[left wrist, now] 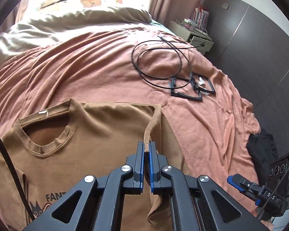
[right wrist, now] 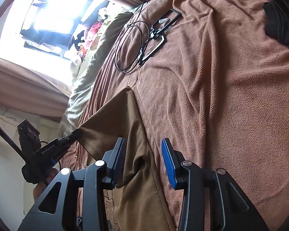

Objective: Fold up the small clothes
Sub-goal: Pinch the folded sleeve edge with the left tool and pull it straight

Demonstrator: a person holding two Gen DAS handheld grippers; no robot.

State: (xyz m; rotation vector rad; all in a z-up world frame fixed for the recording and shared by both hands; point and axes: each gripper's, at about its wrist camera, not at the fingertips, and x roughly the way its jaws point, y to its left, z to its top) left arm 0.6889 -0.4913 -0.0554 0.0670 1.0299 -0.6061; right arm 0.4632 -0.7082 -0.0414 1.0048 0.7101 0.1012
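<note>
A brown T-shirt (left wrist: 82,154) with a dark printed graphic lies front up on the salmon blanket (left wrist: 98,67). My left gripper (left wrist: 146,148) is shut on the shirt's right edge, lifting a folded strip of it. It also shows in the right wrist view (right wrist: 75,133), pinching the shirt (right wrist: 121,127). My right gripper (right wrist: 142,154) is open, its jaws wide apart over the shirt's right side edge and a crease there. The right gripper shows at the lower right of the left wrist view (left wrist: 240,184).
A black cable loop (left wrist: 160,61) and black rectangular frames (left wrist: 192,88) lie on the blanket beyond the shirt. A black garment (left wrist: 262,150) sits at the bed's right edge. A beige duvet (left wrist: 71,23), toys and a bedside cabinet (left wrist: 194,36) are farther off.
</note>
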